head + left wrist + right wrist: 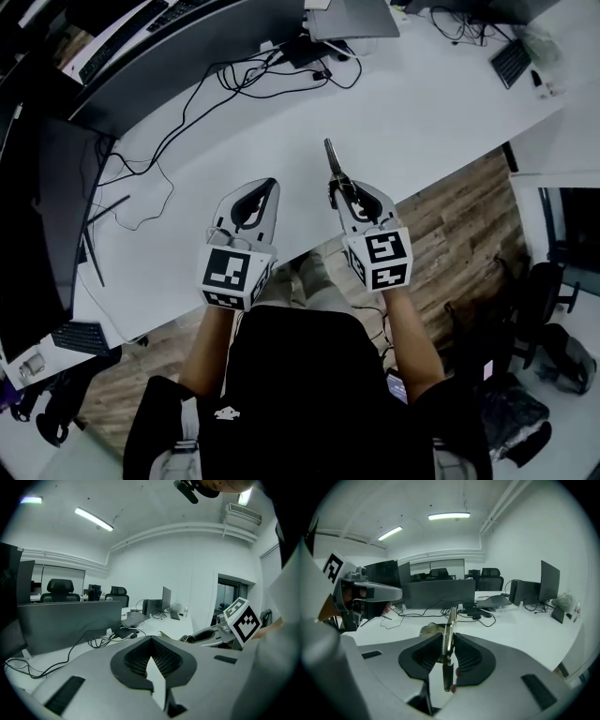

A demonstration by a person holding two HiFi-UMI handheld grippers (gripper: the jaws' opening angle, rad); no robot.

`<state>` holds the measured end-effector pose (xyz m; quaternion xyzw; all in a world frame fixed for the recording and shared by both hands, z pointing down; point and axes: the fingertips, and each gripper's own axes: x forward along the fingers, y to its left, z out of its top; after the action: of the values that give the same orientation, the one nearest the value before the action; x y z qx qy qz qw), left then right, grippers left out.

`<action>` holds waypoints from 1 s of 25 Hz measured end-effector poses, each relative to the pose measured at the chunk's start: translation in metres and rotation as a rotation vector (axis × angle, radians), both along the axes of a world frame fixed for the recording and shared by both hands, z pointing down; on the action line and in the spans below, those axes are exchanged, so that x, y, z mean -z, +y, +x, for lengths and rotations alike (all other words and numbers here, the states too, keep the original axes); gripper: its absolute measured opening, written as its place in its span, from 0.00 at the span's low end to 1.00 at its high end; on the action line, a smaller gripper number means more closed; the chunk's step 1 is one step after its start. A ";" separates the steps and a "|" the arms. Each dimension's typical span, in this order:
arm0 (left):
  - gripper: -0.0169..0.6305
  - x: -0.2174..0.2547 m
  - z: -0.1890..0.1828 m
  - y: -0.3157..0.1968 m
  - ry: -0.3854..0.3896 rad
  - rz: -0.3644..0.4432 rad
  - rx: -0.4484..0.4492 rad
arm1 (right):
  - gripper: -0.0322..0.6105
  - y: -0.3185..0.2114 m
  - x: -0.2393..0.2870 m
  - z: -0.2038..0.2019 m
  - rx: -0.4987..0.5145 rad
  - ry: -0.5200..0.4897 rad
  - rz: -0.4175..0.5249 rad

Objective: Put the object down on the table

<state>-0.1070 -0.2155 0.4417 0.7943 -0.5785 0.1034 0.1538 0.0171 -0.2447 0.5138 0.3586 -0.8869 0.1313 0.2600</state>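
Observation:
A slim metal tool (332, 157) with a coiled spring along its side sticks out forward from my right gripper (339, 183), which is shut on it above the white table (422, 122) near the front edge. In the right gripper view the tool (450, 620) stands edge-on between the dark pads (465, 654). My left gripper (265, 187) hovers beside it to the left, shut with nothing in it; its pads (164, 658) meet in the left gripper view. Whether the tool's tip touches the table is unclear.
Black cables (272, 80) run across the table's middle toward a laptop (352, 19). Dark monitors (37, 234) line the left and back edges, with a keyboard (511, 61) at the far right. Wooden floor (469, 225) and office chairs (544, 309) lie below the front edge.

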 end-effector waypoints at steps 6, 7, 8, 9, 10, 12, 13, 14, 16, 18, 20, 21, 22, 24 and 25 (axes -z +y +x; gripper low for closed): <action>0.05 -0.027 -0.001 -0.001 -0.002 -0.047 0.029 | 0.20 -0.004 -0.048 -0.003 0.084 0.111 -0.069; 0.05 -0.030 -0.001 -0.001 -0.006 -0.051 0.032 | 0.20 -0.004 -0.057 -0.004 0.101 0.134 -0.081; 0.05 -0.034 -0.002 0.000 -0.008 -0.059 0.037 | 0.20 -0.005 -0.065 -0.004 0.118 0.158 -0.089; 0.05 -0.036 -0.002 0.000 -0.007 -0.070 0.046 | 0.20 -0.006 -0.073 -0.005 0.136 0.183 -0.094; 0.05 -0.037 -0.003 -0.001 -0.004 -0.082 0.056 | 0.20 -0.007 -0.081 -0.006 0.154 0.208 -0.098; 0.05 -0.041 -0.004 0.000 0.002 -0.099 0.070 | 0.20 -0.008 -0.095 -0.007 0.186 0.252 -0.102; 0.05 -0.044 -0.004 0.001 0.003 -0.102 0.074 | 0.20 -0.009 -0.101 -0.008 0.200 0.272 -0.102; 0.05 -0.046 -0.005 0.003 0.005 -0.104 0.077 | 0.20 -0.010 -0.106 -0.008 0.213 0.290 -0.101; 0.05 -0.051 -0.006 0.006 0.008 -0.109 0.083 | 0.20 -0.011 -0.115 -0.010 0.234 0.326 -0.095; 0.05 -0.054 -0.008 0.007 0.008 -0.113 0.092 | 0.20 -0.013 -0.122 -0.011 0.256 0.362 -0.085; 0.05 -0.060 -0.008 0.010 0.012 -0.119 0.092 | 0.20 -0.015 -0.130 -0.013 0.280 0.397 -0.069; 0.05 -0.063 -0.008 0.011 0.014 -0.123 0.094 | 0.20 -0.015 -0.134 -0.015 0.292 0.415 -0.061; 0.05 -0.064 -0.008 0.011 0.013 -0.127 0.098 | 0.20 -0.016 -0.137 -0.016 0.304 0.431 -0.053; 0.05 -0.066 -0.009 0.012 0.014 -0.134 0.107 | 0.20 -0.016 -0.143 -0.018 0.326 0.461 -0.036; 0.05 -0.068 -0.009 0.012 0.015 -0.137 0.110 | 0.20 -0.017 -0.146 -0.018 0.335 0.474 -0.029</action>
<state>-0.1161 -0.2035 0.5094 0.7497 -0.6117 0.1283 0.2176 -0.0012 -0.2616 0.6599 0.2240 -0.8464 0.0115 0.4831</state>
